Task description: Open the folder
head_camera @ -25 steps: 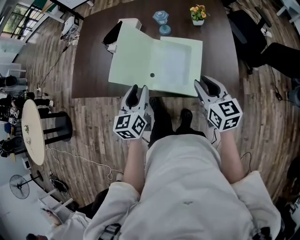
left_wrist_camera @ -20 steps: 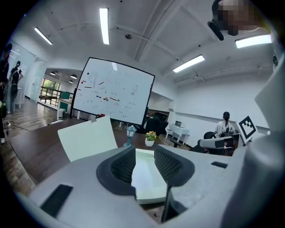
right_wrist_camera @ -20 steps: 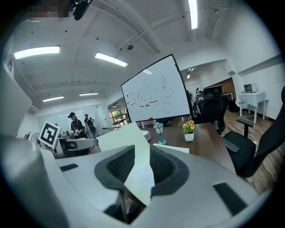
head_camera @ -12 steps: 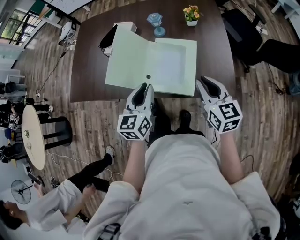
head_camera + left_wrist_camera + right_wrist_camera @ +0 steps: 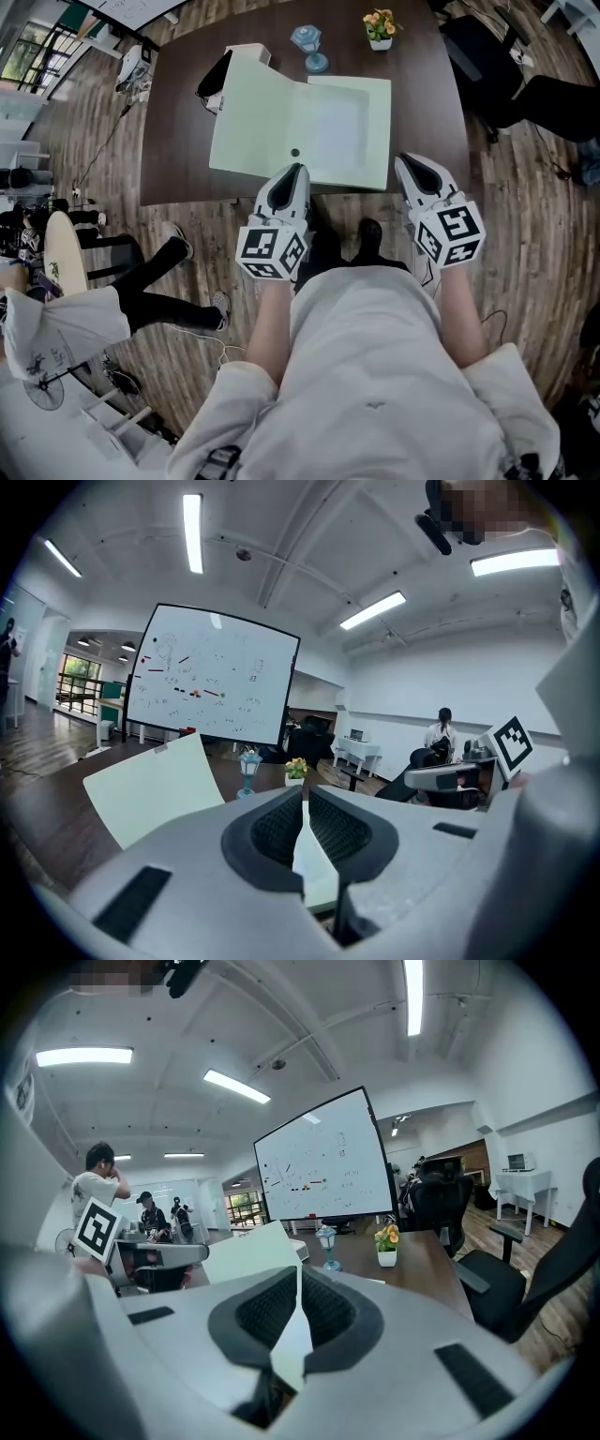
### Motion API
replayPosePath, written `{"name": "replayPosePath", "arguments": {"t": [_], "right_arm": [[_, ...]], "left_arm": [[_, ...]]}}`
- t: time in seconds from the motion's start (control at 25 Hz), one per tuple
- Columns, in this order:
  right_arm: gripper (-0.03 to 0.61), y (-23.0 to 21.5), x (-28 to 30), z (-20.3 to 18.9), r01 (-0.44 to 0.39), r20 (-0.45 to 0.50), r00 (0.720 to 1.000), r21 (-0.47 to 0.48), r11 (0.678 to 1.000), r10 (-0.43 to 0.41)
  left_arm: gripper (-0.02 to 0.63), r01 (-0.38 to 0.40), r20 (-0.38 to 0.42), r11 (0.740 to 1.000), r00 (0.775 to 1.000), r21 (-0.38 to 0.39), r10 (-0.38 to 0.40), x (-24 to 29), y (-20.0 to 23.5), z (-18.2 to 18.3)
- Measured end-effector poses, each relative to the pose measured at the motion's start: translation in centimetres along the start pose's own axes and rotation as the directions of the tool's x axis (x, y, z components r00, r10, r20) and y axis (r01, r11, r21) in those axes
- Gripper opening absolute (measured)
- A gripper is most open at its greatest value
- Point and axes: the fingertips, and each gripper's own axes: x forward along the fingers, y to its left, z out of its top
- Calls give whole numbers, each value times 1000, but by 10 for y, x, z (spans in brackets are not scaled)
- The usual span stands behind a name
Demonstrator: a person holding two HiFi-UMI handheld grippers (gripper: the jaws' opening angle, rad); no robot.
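Observation:
A pale green folder [image 5: 347, 127] lies open on the dark brown table [image 5: 178, 141]. Its left cover [image 5: 258, 112] is tilted up and also rises at the left in the left gripper view [image 5: 155, 789]. My left gripper [image 5: 292, 171] hovers at the table's near edge, its tip over the folder's front rim. My right gripper [image 5: 405, 161] hangs by the folder's near right corner, apart from it. Both grippers' jaws are closing, their tips nearly touching, with nothing between them [image 5: 305, 794] [image 5: 298, 1274].
A blue lantern ornament [image 5: 309, 42], a small pot of flowers [image 5: 380, 25] and a white box with a black item [image 5: 230, 66] sit at the table's far side. A black office chair [image 5: 506, 66] stands right, and a person [image 5: 94, 309] walks past at the left.
Both grippers' jaws have closed from wide apart. The left gripper moved right and toward the folder's front edge. A person has walked into view at the lower left.

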Motion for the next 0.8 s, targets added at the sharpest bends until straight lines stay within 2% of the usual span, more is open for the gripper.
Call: {"name": "replayPosePath", "arguments": {"t": [0.8], "right_arm": [[5, 4, 3, 0, -11, -10, 1000, -25, 1000, 11]], "left_arm": [[5, 5, -16, 1000, 1000, 18, -5, -3, -3, 1]]}}
